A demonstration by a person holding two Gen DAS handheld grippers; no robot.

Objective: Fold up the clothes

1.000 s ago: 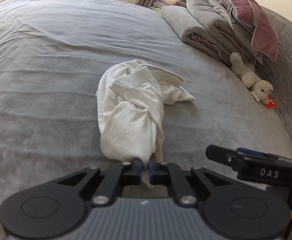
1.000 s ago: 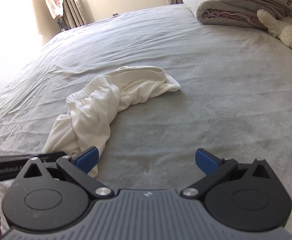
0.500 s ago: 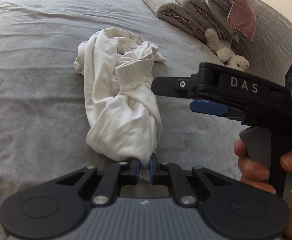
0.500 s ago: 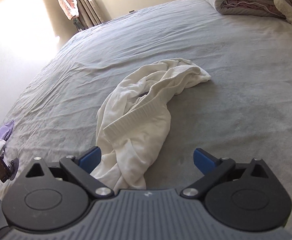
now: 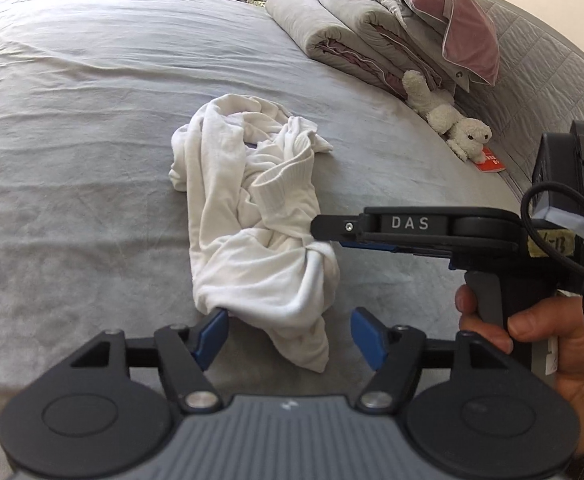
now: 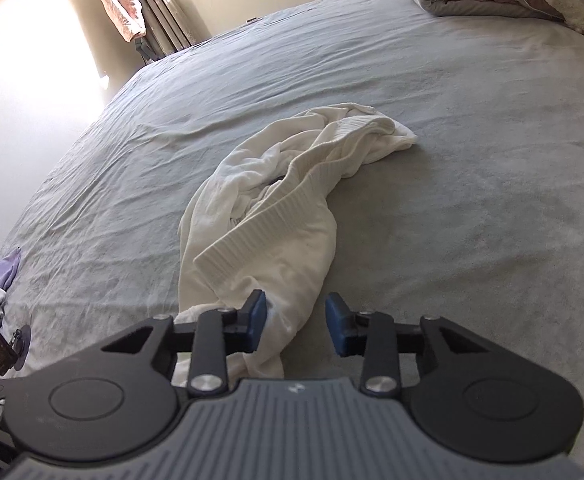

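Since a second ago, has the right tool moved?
Yes. In the left wrist view the right tool has come in from the right, onto the white garment.

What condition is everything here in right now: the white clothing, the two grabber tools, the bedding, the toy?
White garment: crumpled, unfolded, lying on the bed.
Left gripper: jaws just opened, garment's tip lies loose between them.
Right gripper: jaws just narrowing around a bunch of the garment, gap still showing.
Grey blankets: rolled and stacked.
Pink pillow: leaning on the stack.
Plush toy: lying down.
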